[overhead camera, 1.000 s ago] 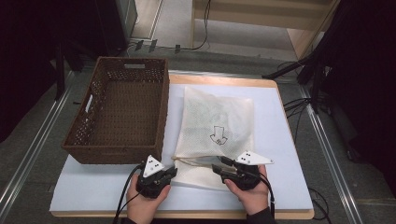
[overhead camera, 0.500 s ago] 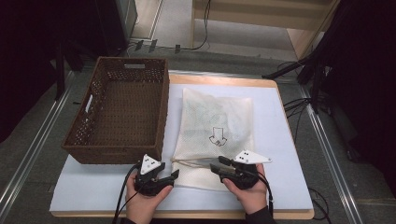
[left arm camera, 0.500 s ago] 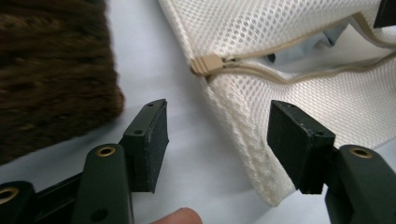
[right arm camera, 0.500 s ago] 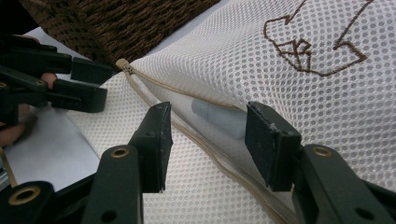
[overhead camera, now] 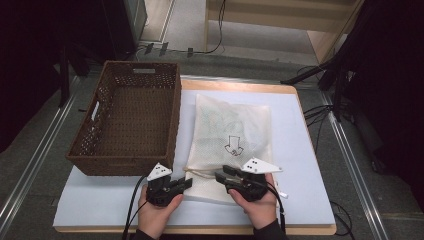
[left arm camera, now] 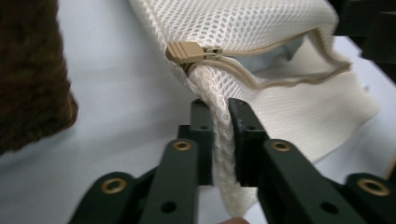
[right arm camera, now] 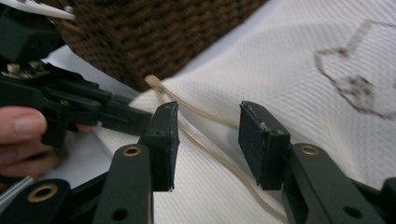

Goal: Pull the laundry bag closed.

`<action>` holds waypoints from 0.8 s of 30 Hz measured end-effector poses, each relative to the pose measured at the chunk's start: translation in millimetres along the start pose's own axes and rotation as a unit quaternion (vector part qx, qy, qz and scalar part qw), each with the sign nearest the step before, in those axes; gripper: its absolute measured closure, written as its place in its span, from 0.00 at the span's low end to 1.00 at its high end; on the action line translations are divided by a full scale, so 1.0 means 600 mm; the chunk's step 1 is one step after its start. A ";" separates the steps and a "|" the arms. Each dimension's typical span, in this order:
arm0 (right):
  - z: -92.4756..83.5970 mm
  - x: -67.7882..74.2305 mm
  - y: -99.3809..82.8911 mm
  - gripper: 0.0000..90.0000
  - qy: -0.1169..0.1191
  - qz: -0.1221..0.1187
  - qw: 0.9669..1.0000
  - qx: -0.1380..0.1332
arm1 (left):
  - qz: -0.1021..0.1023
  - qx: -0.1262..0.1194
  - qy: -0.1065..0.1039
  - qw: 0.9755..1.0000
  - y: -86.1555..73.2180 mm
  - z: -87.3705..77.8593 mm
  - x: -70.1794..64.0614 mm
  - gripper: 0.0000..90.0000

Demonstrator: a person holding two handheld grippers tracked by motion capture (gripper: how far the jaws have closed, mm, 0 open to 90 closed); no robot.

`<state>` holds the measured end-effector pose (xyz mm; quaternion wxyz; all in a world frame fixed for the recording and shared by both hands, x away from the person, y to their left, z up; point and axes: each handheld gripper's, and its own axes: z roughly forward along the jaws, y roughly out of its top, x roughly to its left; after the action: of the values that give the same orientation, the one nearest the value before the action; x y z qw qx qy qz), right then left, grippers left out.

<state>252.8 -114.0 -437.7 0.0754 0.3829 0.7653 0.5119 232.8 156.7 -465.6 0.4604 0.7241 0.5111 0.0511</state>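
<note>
A cream mesh bag [overhead camera: 232, 125] with a zipper lies flat on the white mat, its near edge between my two grippers. My left gripper [overhead camera: 188, 183] has just been closing, and its jaws pinch the bag's bunched corner [left arm camera: 219, 135] just below the tan zipper pull [left arm camera: 187, 51]. My right gripper [overhead camera: 221, 175] sits at the same near edge, a little to the right. Its jaws have been closing but stand apart [right arm camera: 208, 126], with the bag's tan zipper edge [right arm camera: 205, 140] running between them and the pads clear of the cloth.
A brown wicker basket [overhead camera: 172, 120] stands left of the bag, close to my left gripper, and its wall [right arm camera: 163, 32] rises just behind the bag's corner. The mat's front edge [overhead camera: 200, 220] is near the person's hands. Floor rails and cables lie around the table.
The left jaws were shut, stood spread half a second ago, and are now shut again on the bag's corner. Both hands have hardly shifted.
</note>
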 end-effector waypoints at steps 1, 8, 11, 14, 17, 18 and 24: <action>0.006 0.010 0.009 0.67 0.004 -0.006 1.000 -0.002 | 0.009 -0.005 0.002 1.000 0.002 -0.002 -0.004 0.93; 0.044 0.054 0.043 0.75 0.013 -0.030 0.999 -0.009 | 0.033 -0.021 0.006 0.999 0.006 -0.005 -0.019 0.95; 0.066 0.061 0.050 0.80 0.016 -0.021 1.000 -0.007 | 0.044 -0.019 0.014 0.999 0.006 -0.005 -0.021 0.95; 0.086 0.066 0.058 0.82 0.024 -0.030 0.999 0.006 | 0.054 -0.017 0.022 0.998 0.005 -0.003 -0.026 0.95; 0.102 0.073 0.066 0.74 0.012 -0.041 0.999 0.020 | 0.058 -0.017 0.027 0.998 0.005 -0.002 -0.029 0.95; 0.107 0.075 0.067 0.68 -0.002 -0.045 0.999 0.022 | 0.063 -0.017 0.031 0.997 0.004 -0.001 -0.031 0.95; 0.131 0.078 0.062 0.60 -0.021 -0.044 0.998 0.042 | 0.078 -0.014 0.042 0.996 0.003 0.002 -0.035 0.95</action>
<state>279.0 -18.8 -430.1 0.0977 0.3628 0.8003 0.4673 224.4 139.3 -456.7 0.4434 0.7524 0.4712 0.1240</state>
